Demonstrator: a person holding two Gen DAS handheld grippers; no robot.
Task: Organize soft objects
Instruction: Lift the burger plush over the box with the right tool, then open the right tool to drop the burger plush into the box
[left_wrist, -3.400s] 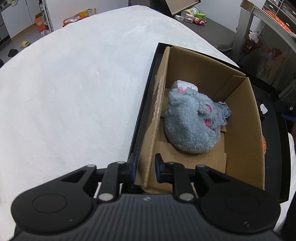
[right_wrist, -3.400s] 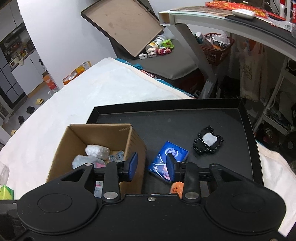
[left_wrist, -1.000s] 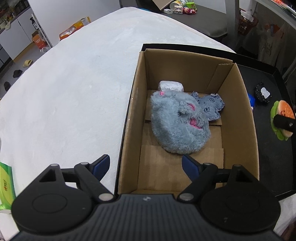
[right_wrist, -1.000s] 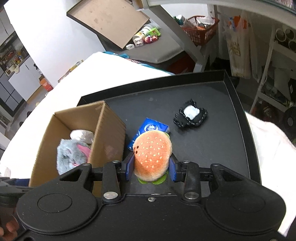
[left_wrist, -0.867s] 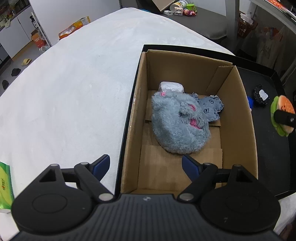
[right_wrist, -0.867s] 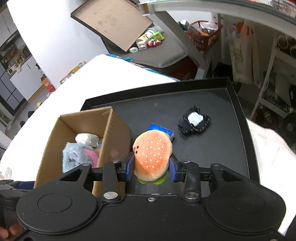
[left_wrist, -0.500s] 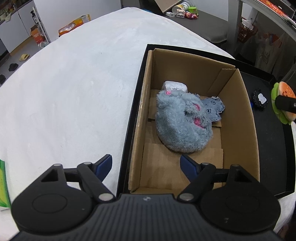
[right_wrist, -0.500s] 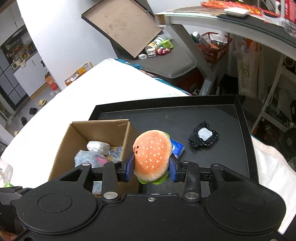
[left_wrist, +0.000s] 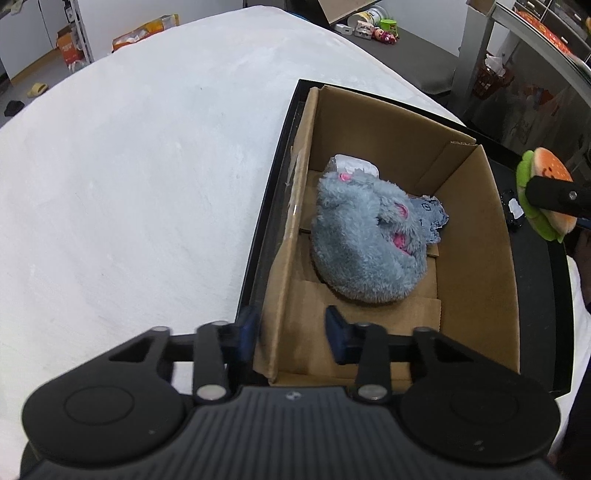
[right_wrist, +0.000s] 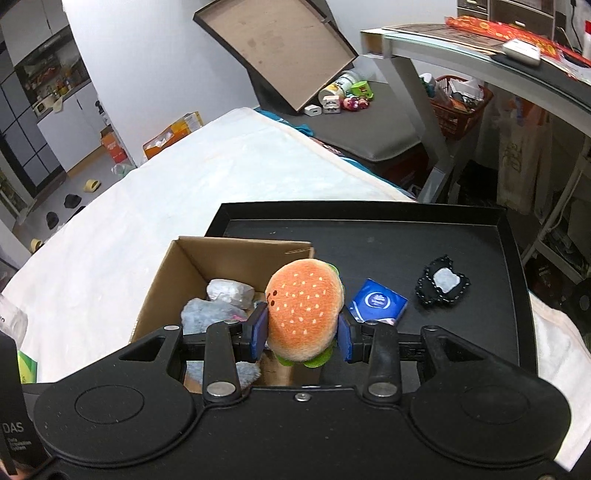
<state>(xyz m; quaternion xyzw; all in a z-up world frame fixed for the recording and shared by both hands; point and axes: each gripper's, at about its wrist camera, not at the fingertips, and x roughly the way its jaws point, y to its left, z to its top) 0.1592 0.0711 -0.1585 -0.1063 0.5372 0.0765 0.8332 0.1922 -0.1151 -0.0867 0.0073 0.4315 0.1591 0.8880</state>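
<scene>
Gripping: right gripper (right_wrist: 301, 329) clamps the plush hamburger (right_wrist: 303, 313) between its blue pads, bun top facing the camera, green felt showing underneath.
Hamburger position: it hangs above the right wall of the cardboard box (right_wrist: 177, 266); from the left wrist view the hamburger (left_wrist: 546, 199) shows far right, level with the box's far end.
Left gripper: left gripper (left_wrist: 291, 334) straddles the near left wall of the cardboard box (left_wrist: 476, 236), one pad outside, one inside; a gap shows between the inner pad and the wall, so the jaws are partly closed without pinching it.
Box contents: grey plush toy (left_wrist: 365, 240) with pink patches fills the middle just ahead of the left fingers; a white wrapped bundle (left_wrist: 354, 164) lies beyond it, a grey patterned cloth (left_wrist: 430, 218) to its right.
Tray: black tray (right_wrist: 369, 229) carries the box on its left part; ahead and right of the right gripper lie a blue packet (right_wrist: 378, 301) and, further right, a black-edged pouch (right_wrist: 441, 282).
Surface: white fabric cover (left_wrist: 140, 155) under the tray, spreading wide to the left of both grippers.
Room: beyond the surface, a leaning brown board (right_wrist: 284, 48), small toys and a can (right_wrist: 340, 92) on a grey mat, a glass-topped desk (right_wrist: 480, 55) with a red basket (right_wrist: 461, 107) beneath, cupboards at far left.
</scene>
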